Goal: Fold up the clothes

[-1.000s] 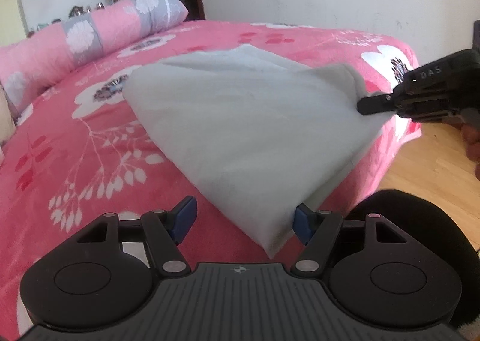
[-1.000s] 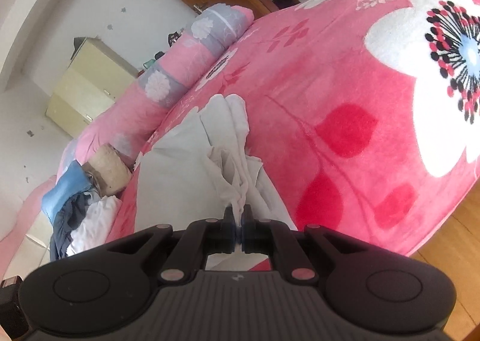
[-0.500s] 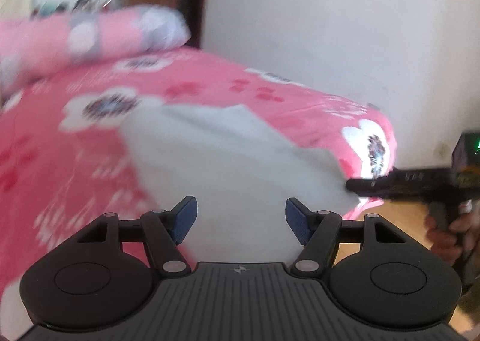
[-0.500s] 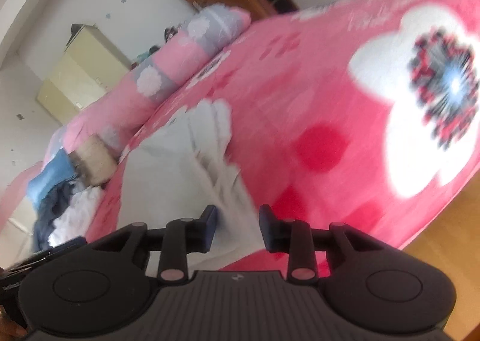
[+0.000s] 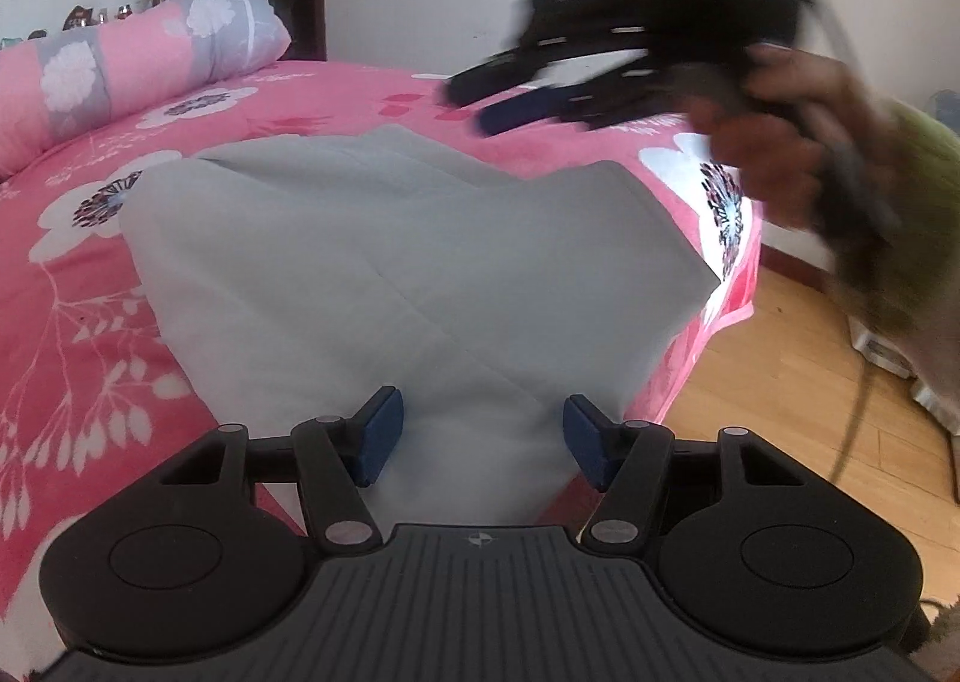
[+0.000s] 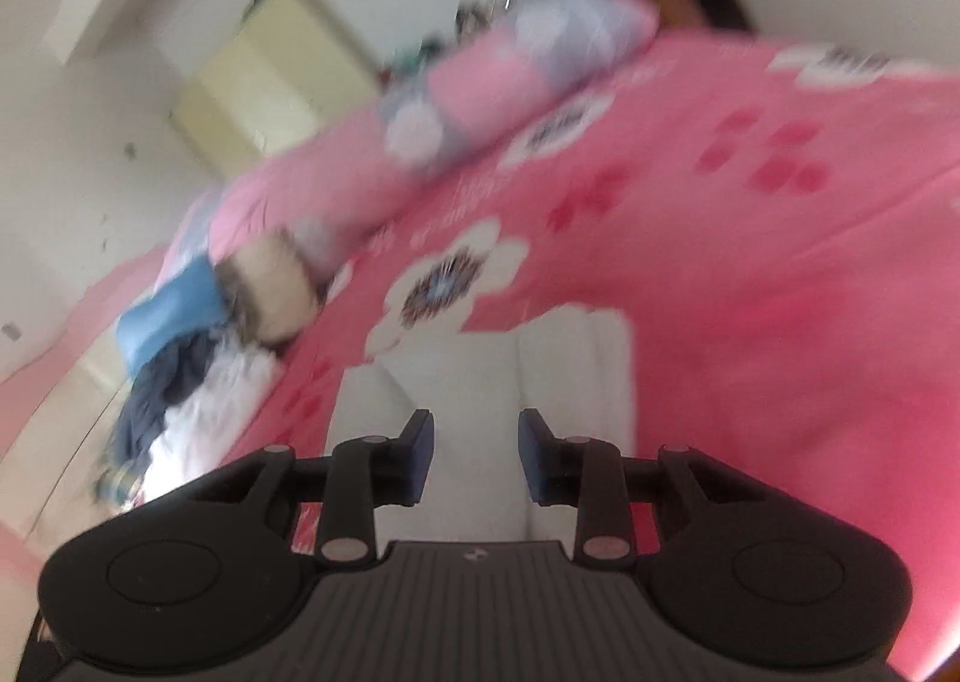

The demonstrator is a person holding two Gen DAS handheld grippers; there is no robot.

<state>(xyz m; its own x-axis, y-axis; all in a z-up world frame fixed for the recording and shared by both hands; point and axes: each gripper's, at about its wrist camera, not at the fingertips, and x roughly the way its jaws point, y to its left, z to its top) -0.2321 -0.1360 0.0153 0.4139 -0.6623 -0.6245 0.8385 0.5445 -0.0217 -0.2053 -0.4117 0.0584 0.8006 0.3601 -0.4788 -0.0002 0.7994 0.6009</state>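
Pale grey cloth (image 5: 414, 262) spread flat on a pink flowered bed (image 5: 90, 322), reaching the near right edge, above a wooden floor (image 5: 774, 400). Left tool (image 5: 480, 439) low over the cloth's near corner, blue pads apart, jaws just narrowed slightly, cloth between them but not pinched. Right tool (image 5: 474, 109) blurred, raised above the cloth's far right side, gripped by a hand (image 5: 780, 142), jaws parted and holding nothing. Long pink and grey pillow (image 5: 150, 58) at far left. Heap of clothes (image 6: 180, 358) beside the bed.
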